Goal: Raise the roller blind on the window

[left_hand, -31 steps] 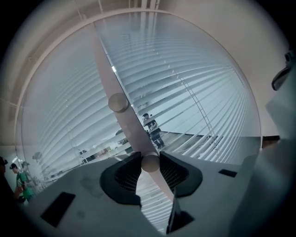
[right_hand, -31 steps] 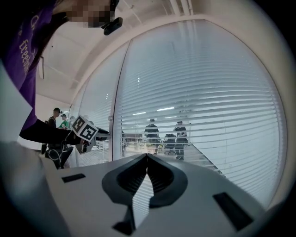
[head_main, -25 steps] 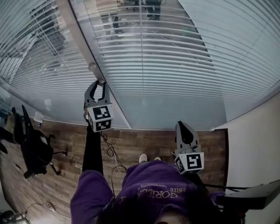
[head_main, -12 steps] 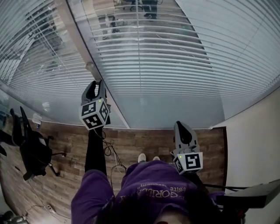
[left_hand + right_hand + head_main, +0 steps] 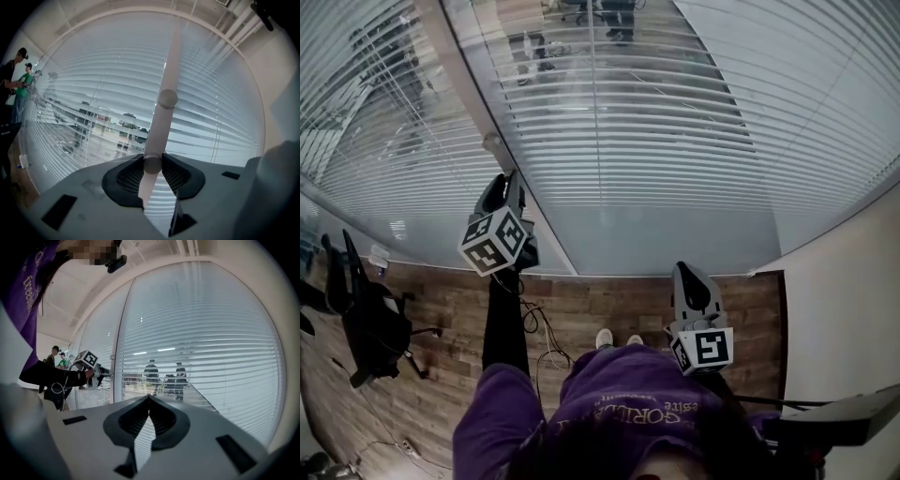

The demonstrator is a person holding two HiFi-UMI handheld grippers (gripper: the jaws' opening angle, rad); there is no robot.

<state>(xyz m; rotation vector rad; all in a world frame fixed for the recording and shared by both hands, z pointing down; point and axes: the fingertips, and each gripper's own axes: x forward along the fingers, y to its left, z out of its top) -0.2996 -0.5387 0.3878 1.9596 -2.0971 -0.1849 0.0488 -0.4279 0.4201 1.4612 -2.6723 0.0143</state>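
Here, the outstretched left gripper (image 5: 508,180) clamps the blind's wand (image 5: 159,126).

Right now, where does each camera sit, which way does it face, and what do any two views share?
Head view: on the person's head, looking steeply down the slatted blind to the wood floor; left gripper, right gripper and purple top show.
Left gripper view: rides the left gripper, facing the blind along a white post; its jaws clamp a round knob.
Right gripper view: rides the right gripper, facing the blind; its jaws meet, empty.
Shared: head and right gripper views both show the left gripper at the post.
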